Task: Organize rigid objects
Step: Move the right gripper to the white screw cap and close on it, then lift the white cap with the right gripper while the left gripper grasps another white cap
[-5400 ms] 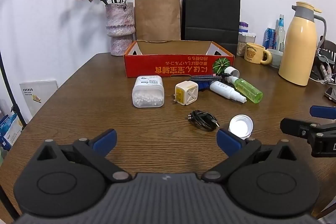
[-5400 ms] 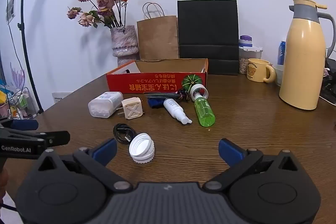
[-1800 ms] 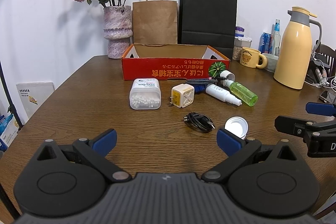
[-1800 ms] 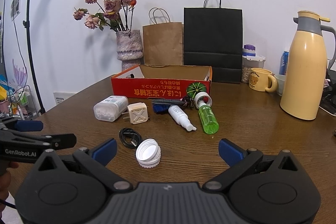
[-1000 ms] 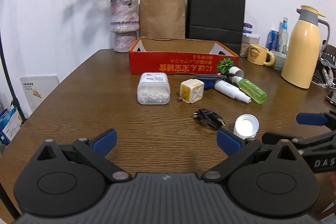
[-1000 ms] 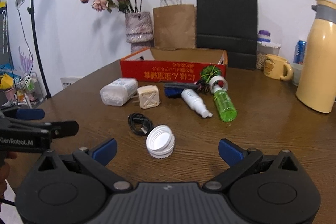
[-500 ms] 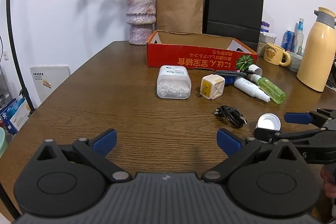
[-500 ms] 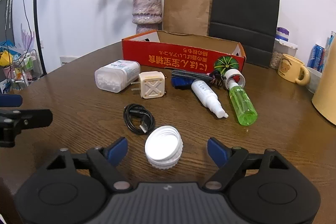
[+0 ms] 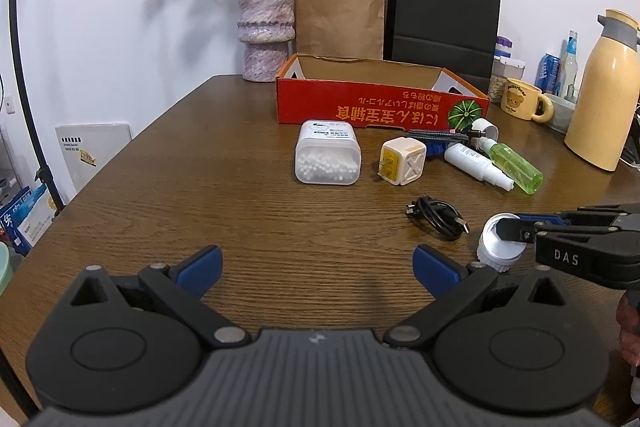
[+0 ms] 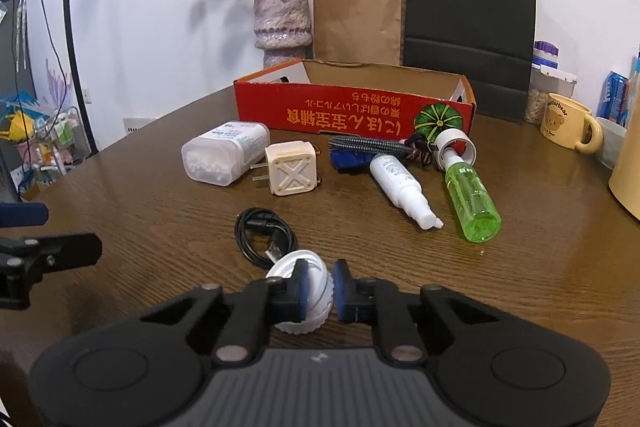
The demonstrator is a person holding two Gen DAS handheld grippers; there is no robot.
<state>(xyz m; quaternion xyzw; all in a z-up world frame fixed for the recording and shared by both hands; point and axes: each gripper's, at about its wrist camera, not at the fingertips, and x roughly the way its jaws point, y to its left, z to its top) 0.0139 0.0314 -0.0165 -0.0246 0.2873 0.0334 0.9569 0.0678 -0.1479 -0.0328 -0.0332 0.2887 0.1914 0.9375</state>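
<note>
Our right gripper (image 10: 319, 285) pinches the wall of the white cap (image 10: 316, 287) between its fingers, on the surface (image 10: 520, 267) at six o'clock of the cable (image 10: 262, 231). Our left gripper (image 9: 316, 261) has its fingers spread, holding nothing.

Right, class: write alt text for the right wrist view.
The right gripper pinches the wall of a white cap on a wooden table. Beyond lie a black cable, a plug, two bottles and a red box.
</note>
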